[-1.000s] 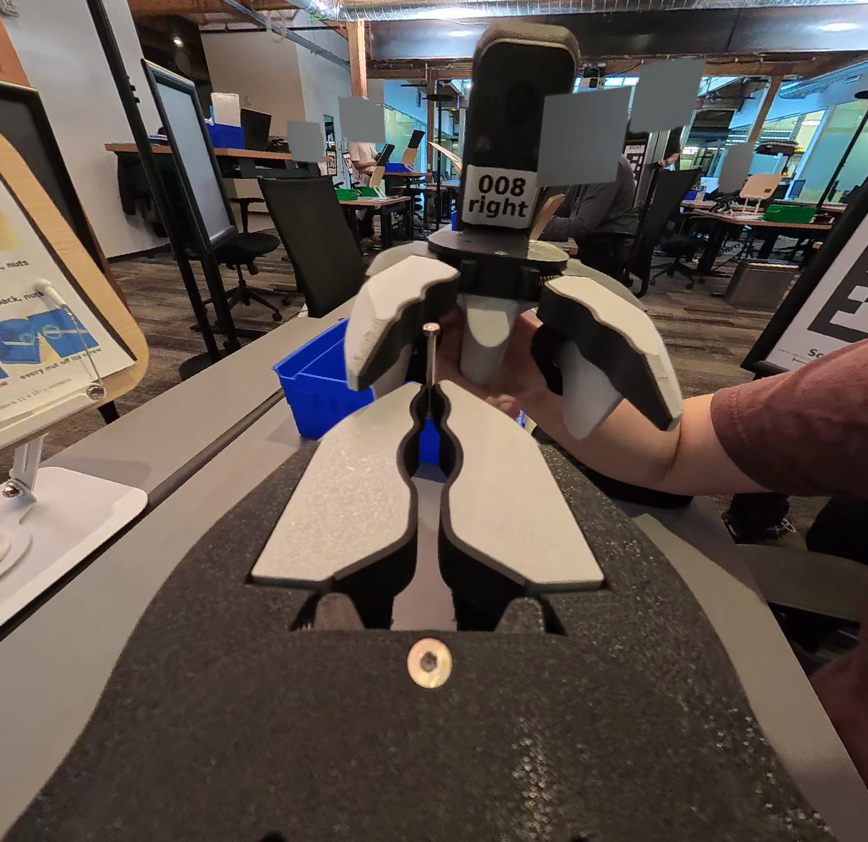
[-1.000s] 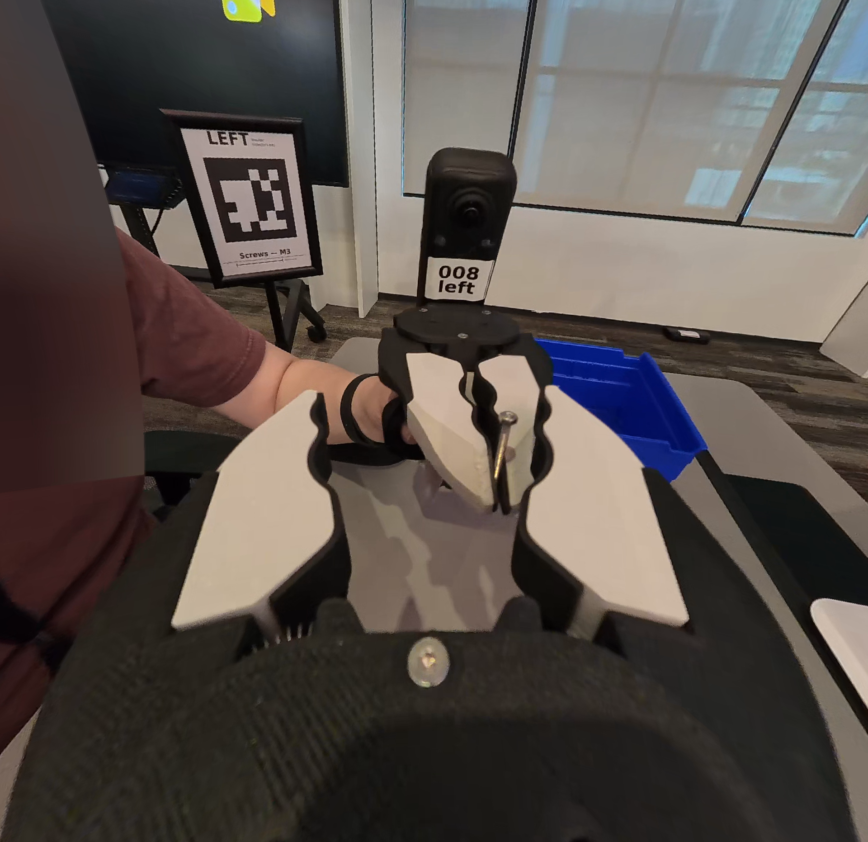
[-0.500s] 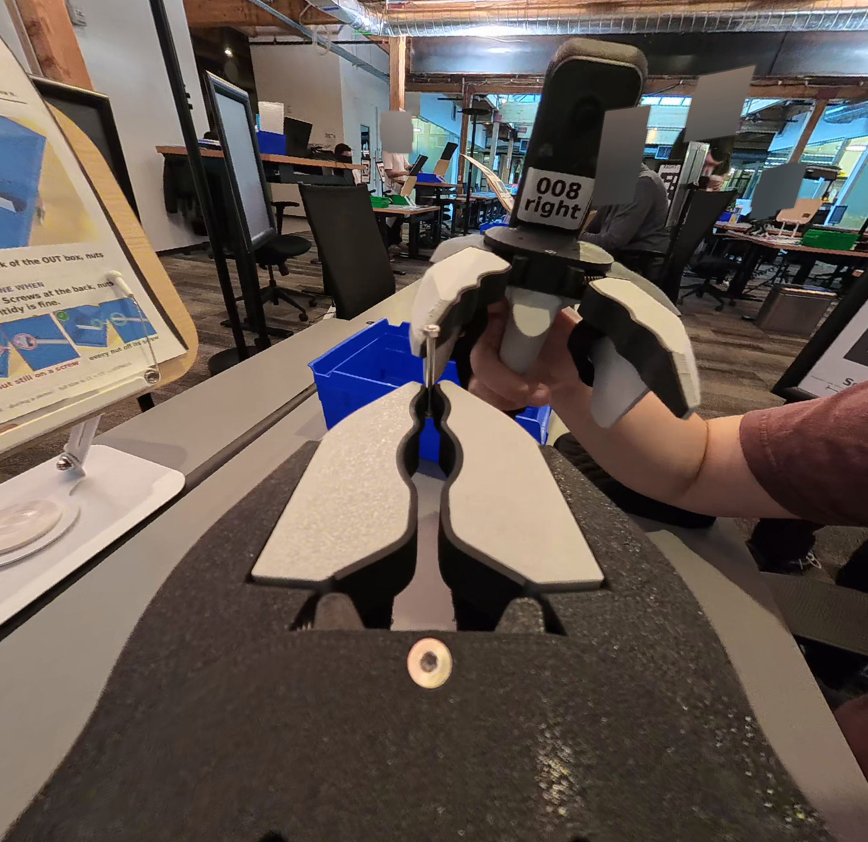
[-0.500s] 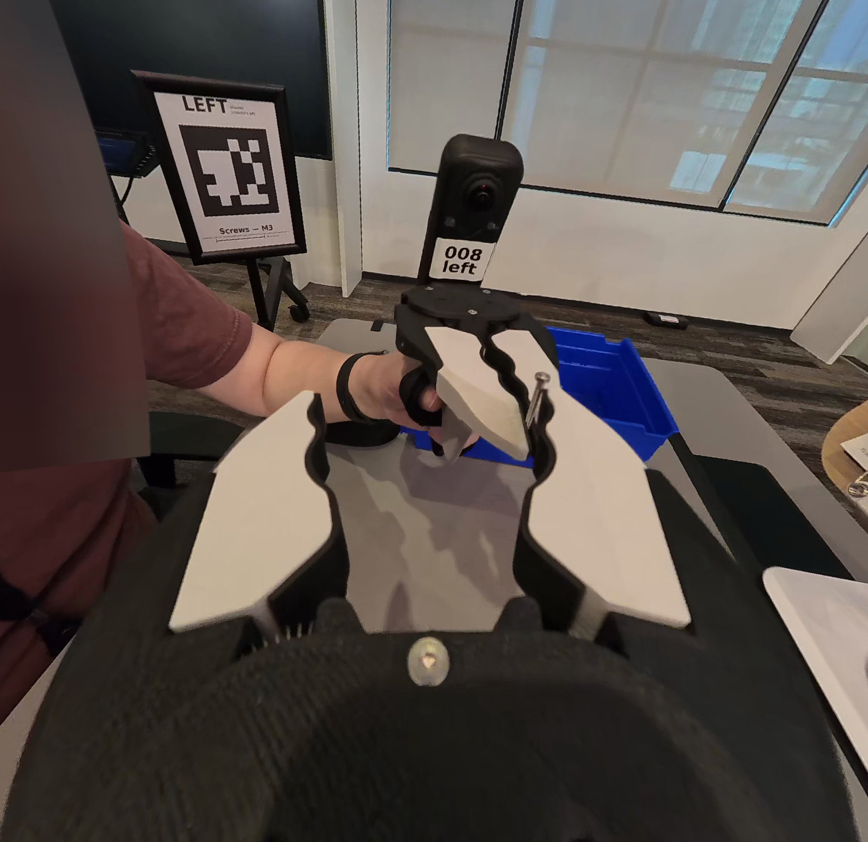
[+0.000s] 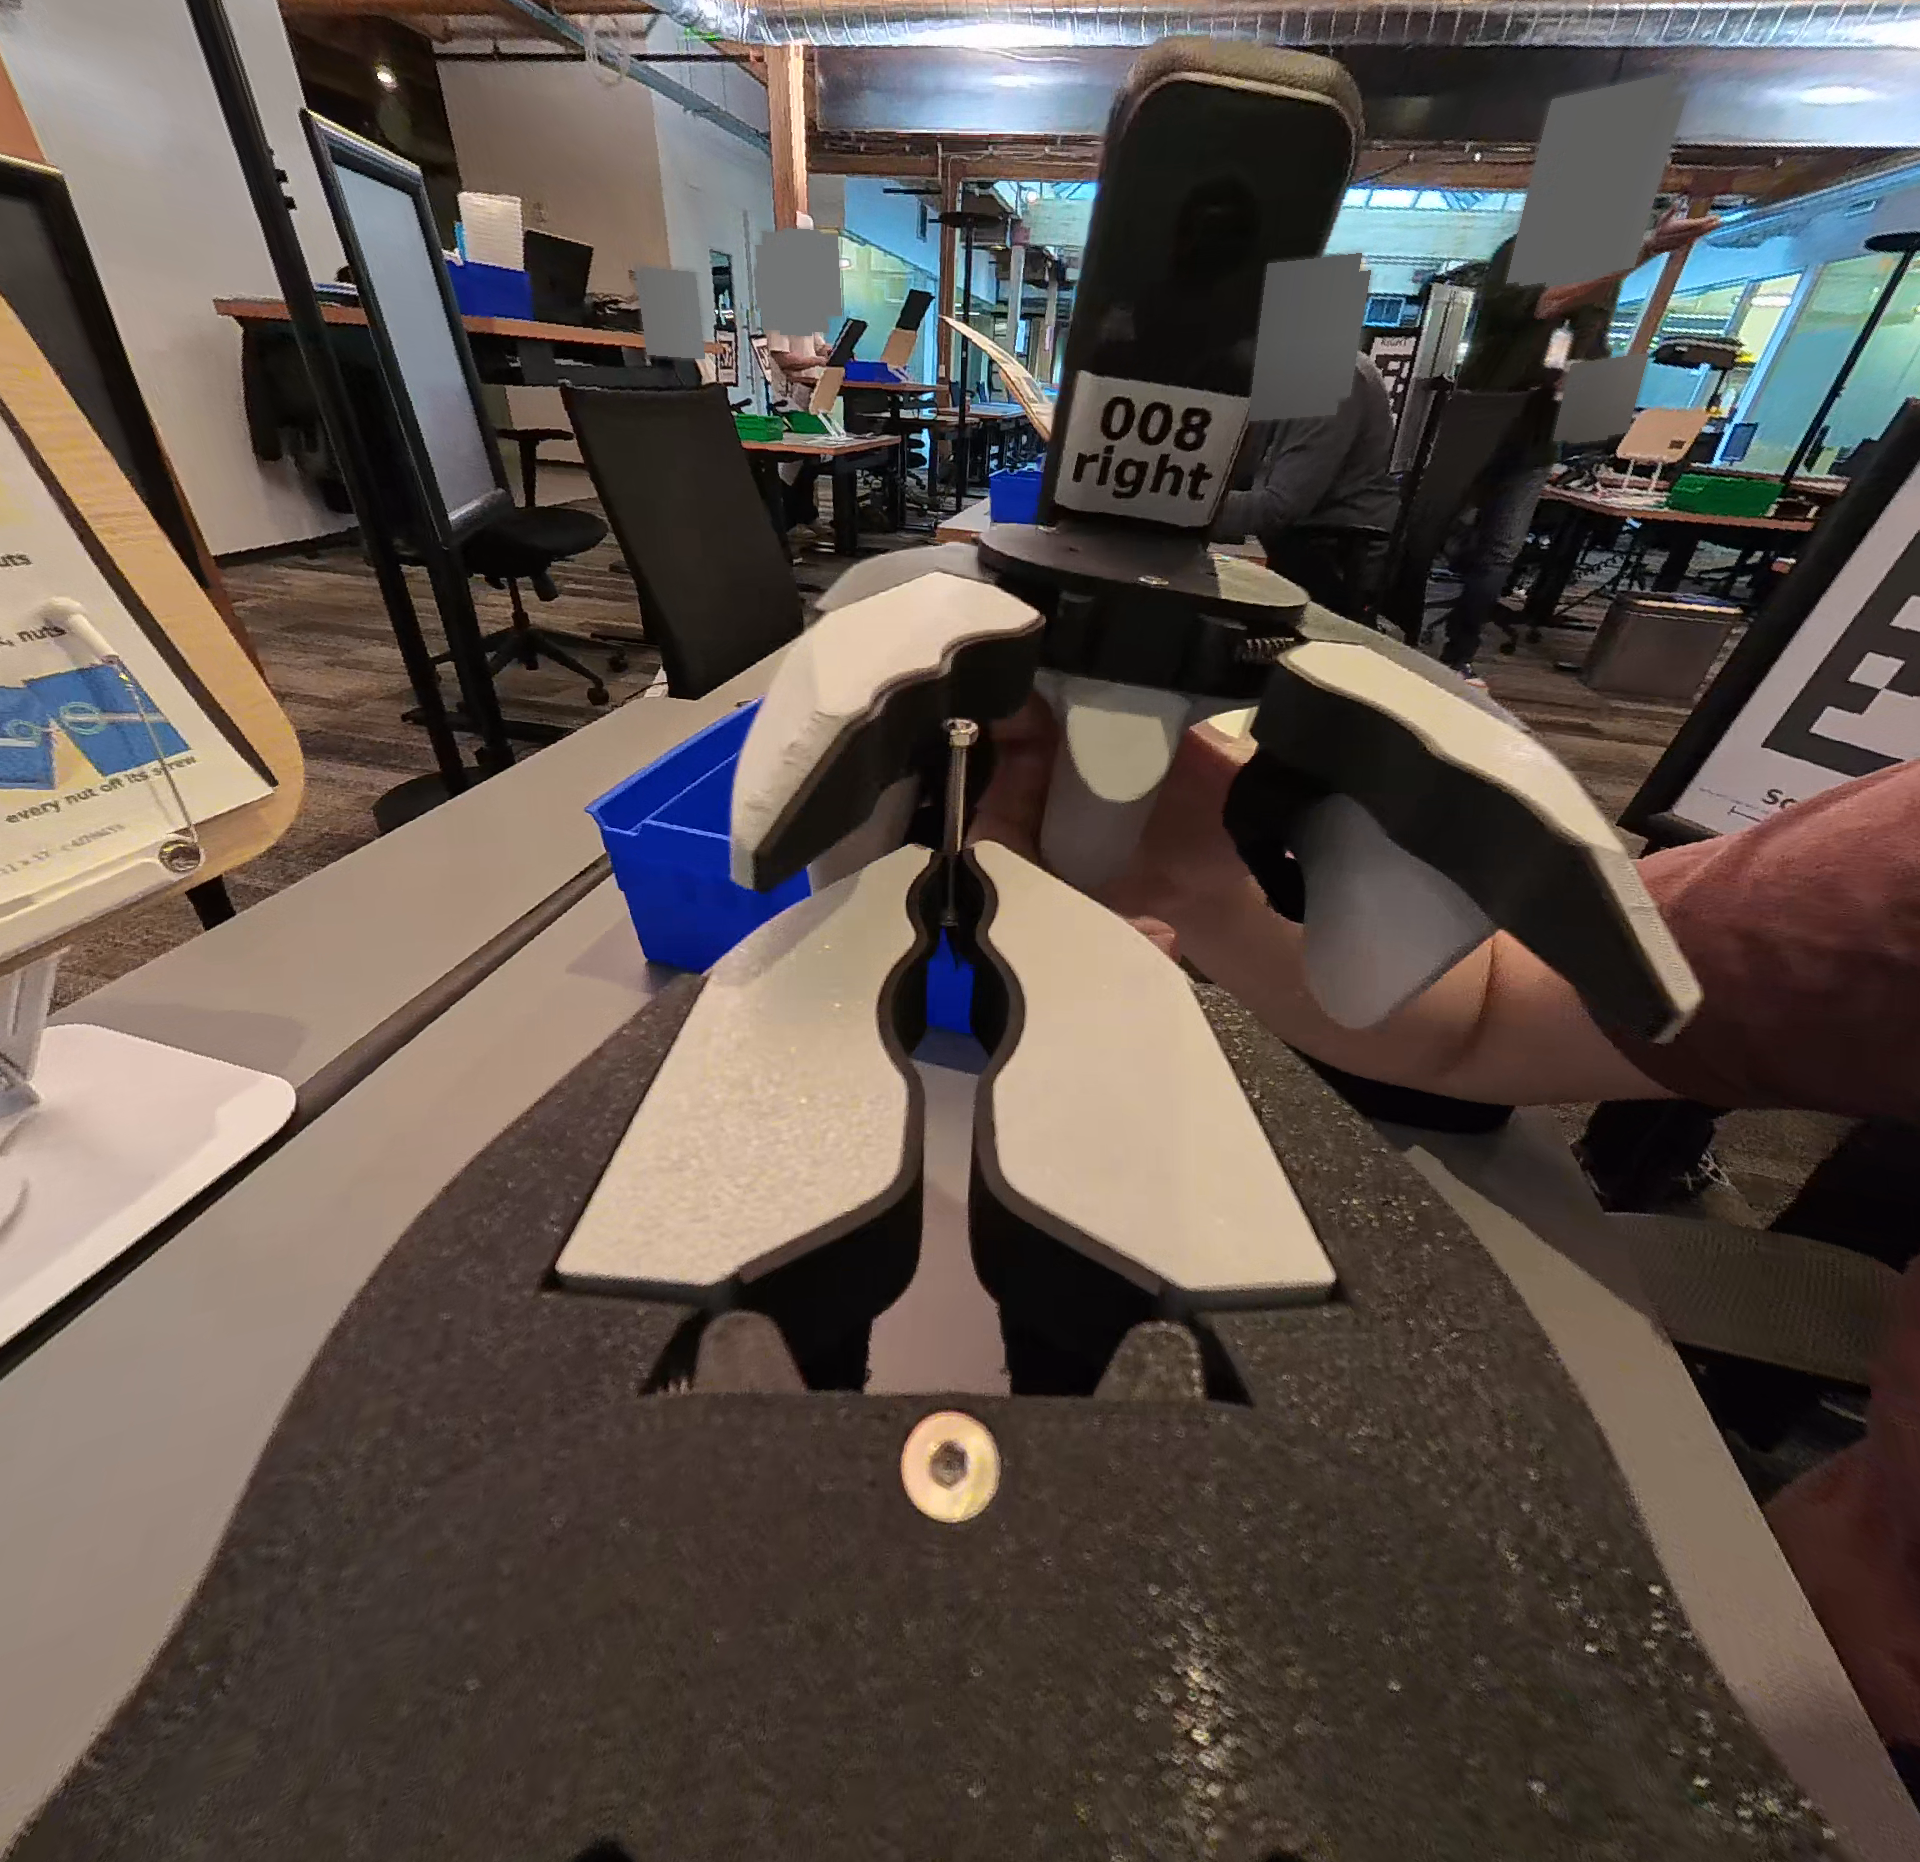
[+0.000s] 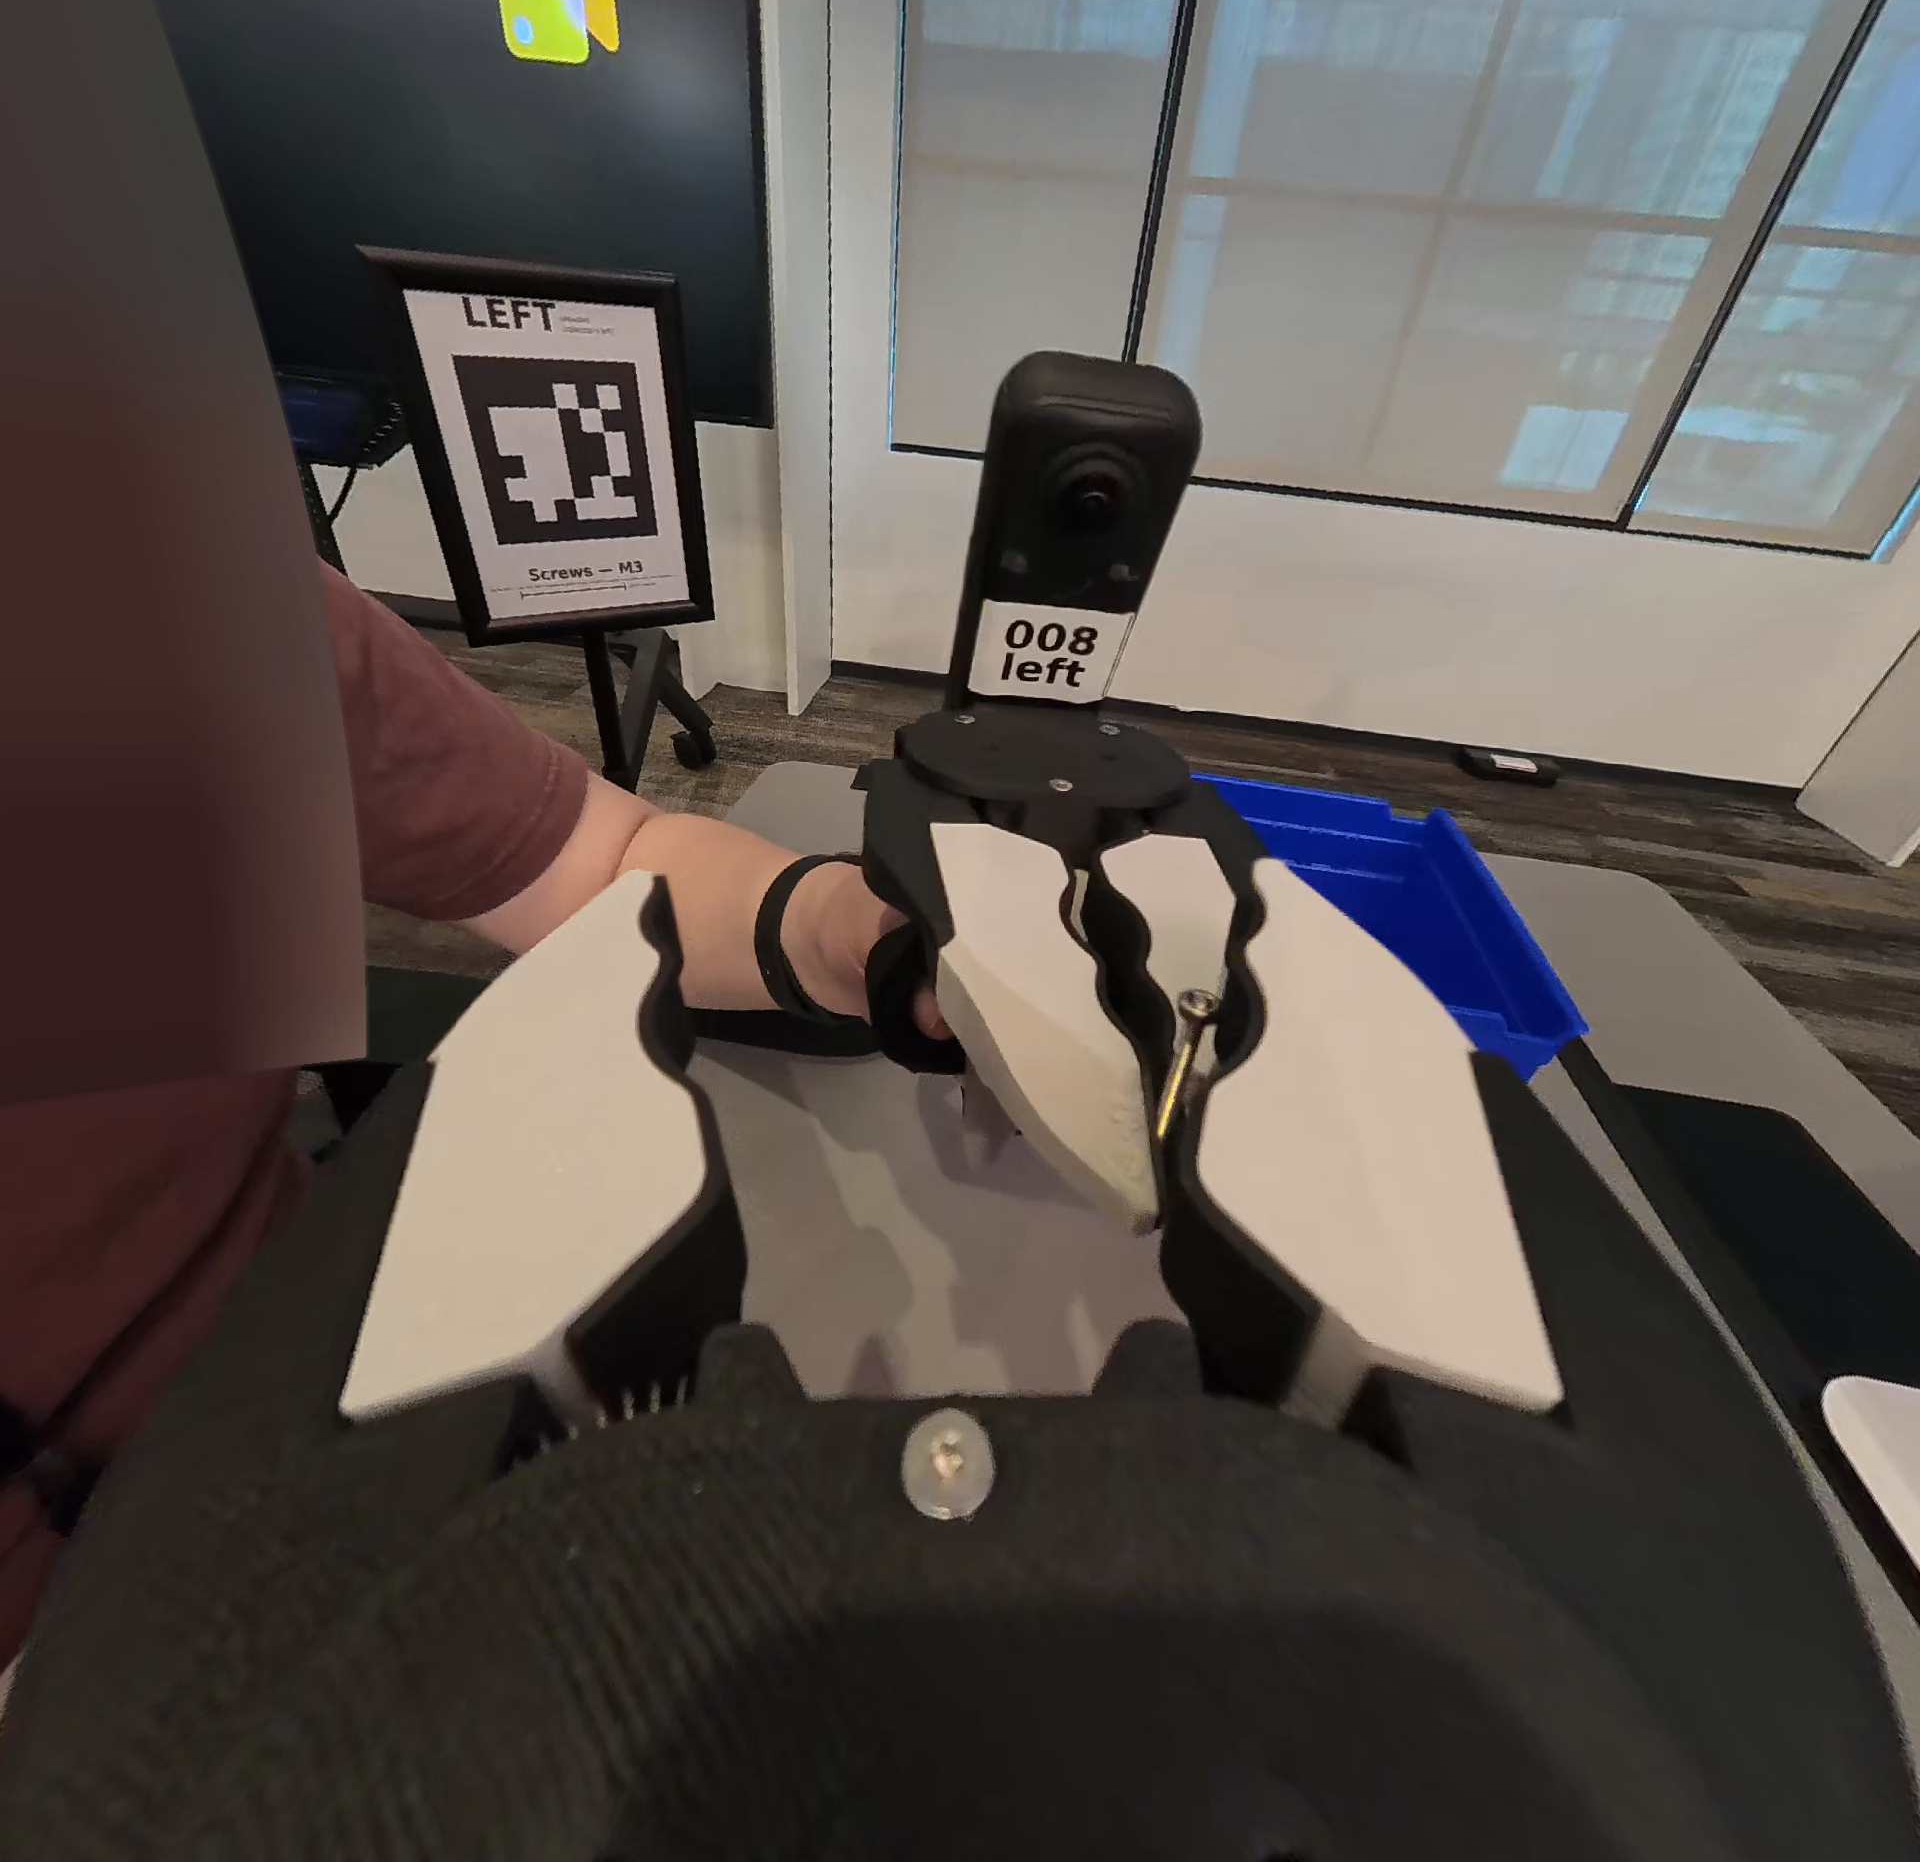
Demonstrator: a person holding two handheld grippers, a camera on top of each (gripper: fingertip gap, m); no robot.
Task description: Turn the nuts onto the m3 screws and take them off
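Left wrist view shows the left gripper [image 5: 951,882] clenched on the lower end of a thin metal screw [image 5: 956,825], which stands upright above its fingertips with the head on top. Facing it, the right gripper [image 5: 1174,877] hangs with its fingers spread wide and nothing between them; the screw sits just beside one finger [image 5: 862,732], contact unclear. A blue bin [image 5: 675,856] rests on the grey table [image 5: 312,981] behind.

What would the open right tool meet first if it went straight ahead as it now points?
Probably the left tool, shut on the screw, which sits just ahead between the right tool's spread fingers; exact depth is unclear.
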